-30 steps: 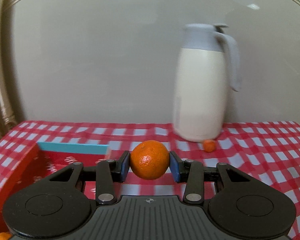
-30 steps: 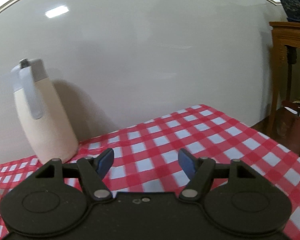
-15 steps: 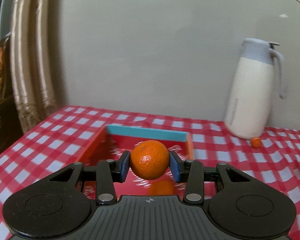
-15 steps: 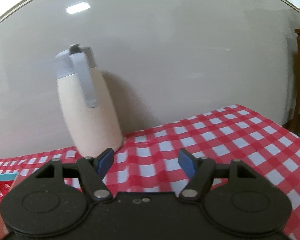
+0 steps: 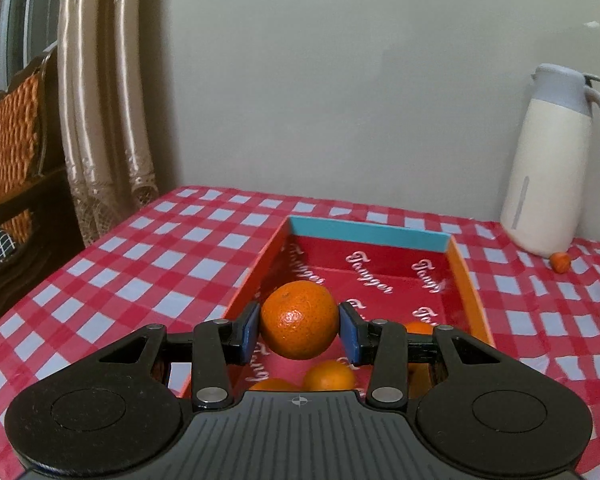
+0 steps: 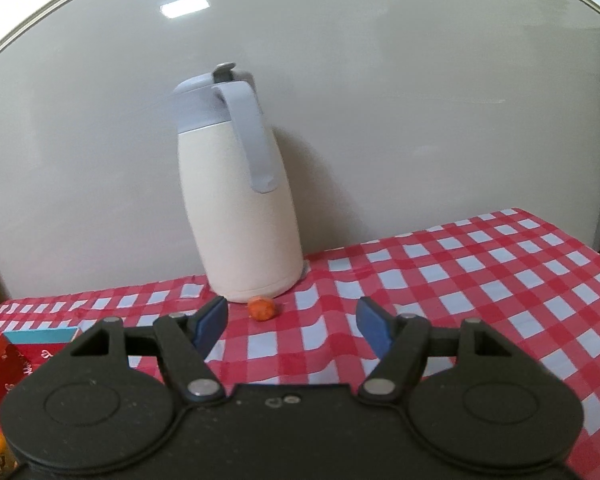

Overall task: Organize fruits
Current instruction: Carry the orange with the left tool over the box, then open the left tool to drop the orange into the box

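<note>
Tilting downward over red box (image 5: pixel 466 280), left gripper (image 5: pixel 299 322) jaws clamping orange (image 5: pixel 299 319); right gripper (image 6: pixel 291 322) jaws apart, seemingly empty.

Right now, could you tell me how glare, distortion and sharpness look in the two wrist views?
Left wrist view: sharp on the orange held over the red box; a ceiling light glints on the wall at the top. Right wrist view: the wall's trim bows with the fisheye, a light patch glares above the jug, which casts a soft shadow.

Checked tablecloth (image 5: pixel 172 264) carries red tray (image 5: pixel 466 280), jug (image 5: pixel 552 176), small orange bit (image 5: pixel 560 261) beside jug.
</note>
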Available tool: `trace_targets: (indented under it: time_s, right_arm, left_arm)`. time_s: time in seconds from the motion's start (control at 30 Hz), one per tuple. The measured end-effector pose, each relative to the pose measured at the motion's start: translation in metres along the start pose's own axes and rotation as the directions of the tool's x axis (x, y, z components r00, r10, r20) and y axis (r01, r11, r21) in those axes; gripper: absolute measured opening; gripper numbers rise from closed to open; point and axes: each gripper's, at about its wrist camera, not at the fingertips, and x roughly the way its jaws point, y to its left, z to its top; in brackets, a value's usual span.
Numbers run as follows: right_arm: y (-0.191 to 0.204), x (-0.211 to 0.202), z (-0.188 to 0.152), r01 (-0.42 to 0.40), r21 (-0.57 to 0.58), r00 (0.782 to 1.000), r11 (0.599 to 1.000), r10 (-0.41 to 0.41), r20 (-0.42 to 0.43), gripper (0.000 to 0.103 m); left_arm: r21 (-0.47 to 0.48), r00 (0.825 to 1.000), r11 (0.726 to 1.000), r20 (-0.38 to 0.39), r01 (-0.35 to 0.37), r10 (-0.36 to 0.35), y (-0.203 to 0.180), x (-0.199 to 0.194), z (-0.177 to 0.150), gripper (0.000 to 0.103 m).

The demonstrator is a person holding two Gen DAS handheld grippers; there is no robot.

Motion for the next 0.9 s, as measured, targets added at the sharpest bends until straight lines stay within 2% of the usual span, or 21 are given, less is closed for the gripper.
trace_targets:
  time_s: [0.57, 0.6, 0.7, 0.73, 0.9]
  right_arm:
    - [0.002, 0.001, -0.003, -0.001, -0.023, 1.0, 1.0, 0.001, -0.01, 0.071]
    - [0.002, 0.001, -0.003, 0.0, -0.024, 1.0, 1.0, 0.0, -0.011, 0.071]
    - [0.002, 0.001, -0.003, 0.001, -0.026, 1.0, 1.0, -0.001, -0.012, 0.071]
    - [0.002, 0.001, -0.003, 0.001, -0.026, 1.0, 1.0, -0.001, -0.013, 0.071]
    - [0.003, 0.003, -0.005, -0.001, -0.033, 1.0, 0.999, 0.0, -0.021, 0.071]
  left_arm:
    - [0.006, 1.0, 1.0, 0.014, -0.003, 0.003, -0.004, 0.002, 0.0, 0.044]
    - [0.005, 1.0, 1.0, 0.012, 0.0, 0.0, -0.004, 0.002, 0.0, 0.048]
    - [0.006, 0.999, 1.0, 0.037, -0.013, 0.012, -0.005, -0.002, 0.001, 0.083]
    - [0.007, 0.998, 1.0, 0.057, -0.023, 0.023, -0.006, -0.004, 0.001, 0.088]
    - [0.008, 0.997, 1.0, 0.071, -0.028, 0.028, -0.004, -0.006, 0.004, 0.09]
